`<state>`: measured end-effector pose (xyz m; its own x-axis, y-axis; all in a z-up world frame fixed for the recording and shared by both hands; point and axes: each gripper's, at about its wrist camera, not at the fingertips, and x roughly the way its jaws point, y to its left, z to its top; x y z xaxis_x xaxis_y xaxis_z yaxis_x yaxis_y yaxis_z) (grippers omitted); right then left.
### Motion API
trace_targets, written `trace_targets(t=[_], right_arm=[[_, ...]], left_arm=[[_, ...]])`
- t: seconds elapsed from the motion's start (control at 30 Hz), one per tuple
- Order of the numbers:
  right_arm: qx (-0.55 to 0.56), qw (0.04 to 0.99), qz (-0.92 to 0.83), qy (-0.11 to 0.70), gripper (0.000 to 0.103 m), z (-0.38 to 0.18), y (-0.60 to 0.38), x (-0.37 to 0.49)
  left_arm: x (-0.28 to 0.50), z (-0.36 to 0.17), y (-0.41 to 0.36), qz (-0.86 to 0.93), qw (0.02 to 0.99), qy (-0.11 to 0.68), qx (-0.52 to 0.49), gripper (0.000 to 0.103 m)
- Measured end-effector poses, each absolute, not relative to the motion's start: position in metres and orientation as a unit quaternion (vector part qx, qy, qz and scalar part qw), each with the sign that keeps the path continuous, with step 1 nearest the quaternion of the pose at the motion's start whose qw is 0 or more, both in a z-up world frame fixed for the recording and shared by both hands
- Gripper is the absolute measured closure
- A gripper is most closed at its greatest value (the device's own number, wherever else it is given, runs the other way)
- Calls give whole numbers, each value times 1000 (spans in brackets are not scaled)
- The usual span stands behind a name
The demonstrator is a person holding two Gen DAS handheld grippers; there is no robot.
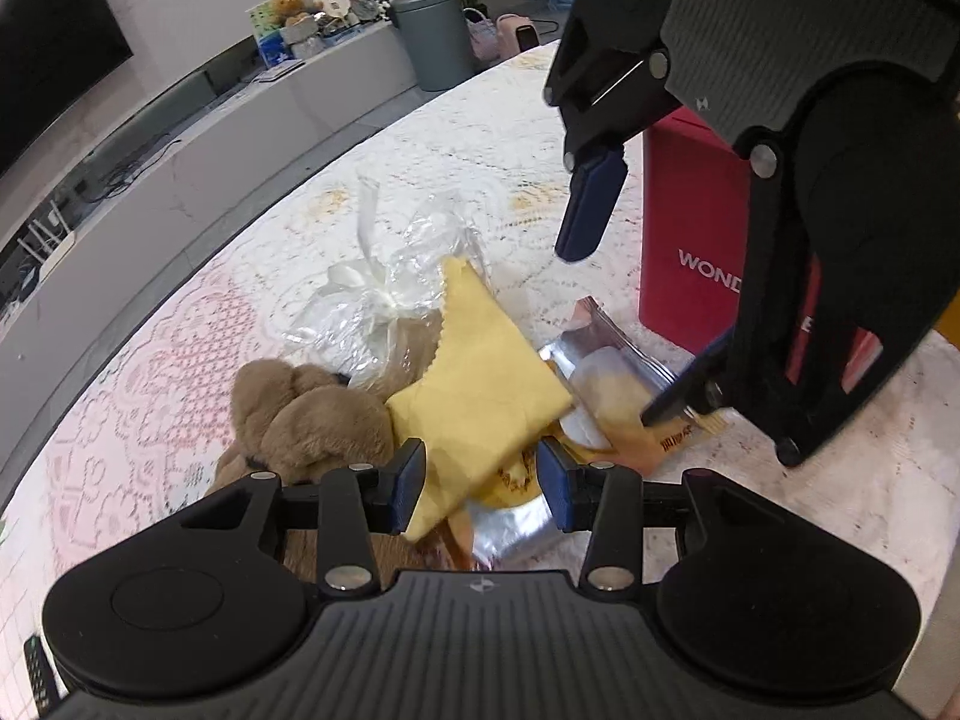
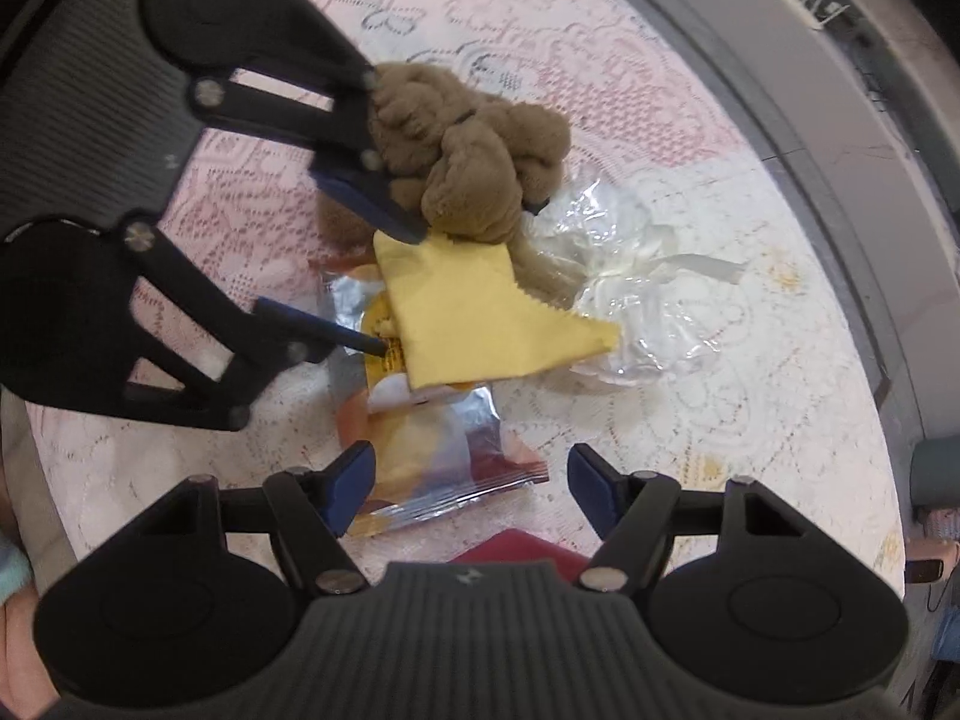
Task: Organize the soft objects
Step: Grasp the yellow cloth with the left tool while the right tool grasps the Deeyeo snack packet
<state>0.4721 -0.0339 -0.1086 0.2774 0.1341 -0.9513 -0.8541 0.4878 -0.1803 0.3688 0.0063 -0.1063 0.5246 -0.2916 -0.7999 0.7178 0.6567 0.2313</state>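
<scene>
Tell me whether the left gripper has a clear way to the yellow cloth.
Probably yes. The left gripper is open with the yellow cloth lying on top of the pile, a corner already between its fingers. The brown plush toy sits just beside it.

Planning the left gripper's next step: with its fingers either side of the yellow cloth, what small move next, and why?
Probably close the left gripper on the yellow cloth. Its jaws are open with the cloth's near corner between them, and the cloth lies on top of the snack packet and beside the brown plush, so it should lift off first.
</scene>
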Motion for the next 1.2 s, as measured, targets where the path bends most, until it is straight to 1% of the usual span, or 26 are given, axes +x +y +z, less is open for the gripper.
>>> trace_targets(t=[0.1, 0.13, 0.17, 0.2, 0.23, 0.27, 0.37, 0.43, 0.47, 0.57, 0.67, 0.87, 0.9, 1.0, 1.1, 1.17, 1.2], right_arm=[[-368, 699, 359, 498, 30, -111, -32, 477], [-368, 694, 362, 501, 28, -112, -31, 478], [-369, 691, 364, 504, 28, -113, -30, 479], [-370, 688, 366, 505, 28, -114, -29, 479], [-371, 685, 369, 506, 28, -114, -29, 479], [-373, 682, 371, 508, 28, -115, -27, 479], [-374, 678, 379, 507, 27, -115, -24, 481], [-376, 677, 380, 506, 22, -115, -20, 483], [-376, 677, 382, 505, 21, -116, -18, 483], [-382, 672, 386, 504, 20, -119, -9, 482], [-390, 665, 385, 508, 20, -125, 2, 483], [-413, 649, 374, 517, 20, -142, 20, 483], [-414, 647, 374, 520, 21, -144, 21, 483], [-409, 646, 366, 530, 32, -149, 24, 484], [-399, 651, 359, 536, 34, -151, 22, 485], [-394, 653, 357, 539, 37, -150, 22, 485], [-393, 655, 357, 538, 41, -150, 22, 484]], left_arm=[[375, -110, 4, -309, 827, 383, 272, 53], [377, -110, 3, -309, 827, 385, 268, 59], [379, -110, 3, -311, 828, 387, 262, 72], [380, -110, 4, -309, 829, 388, 259, 78], [381, -110, 4, -306, 829, 391, 258, 91], [381, -111, 5, -302, 829, 393, 258, 98], [378, -109, 9, -292, 838, 388, 249, 99], [375, -101, 16, -288, 847, 384, 229, 99], [373, -97, 20, -283, 851, 382, 222, 100], [371, -83, 34, -269, 855, 395, 203, 100], [366, -75, 46, -260, 852, 401, 213, 100], [356, -80, 65, -245, 851, 413, 215, 99], [356, -82, 67, -244, 852, 413, 211, 99], [353, -83, 71, -248, 853, 414, 198, 99], [350, -84, 73, -250, 853, 414, 195, 99], [348, -84, 74, -248, 854, 415, 193, 99], [348, -84, 74, -247, 854, 416, 191, 99]])
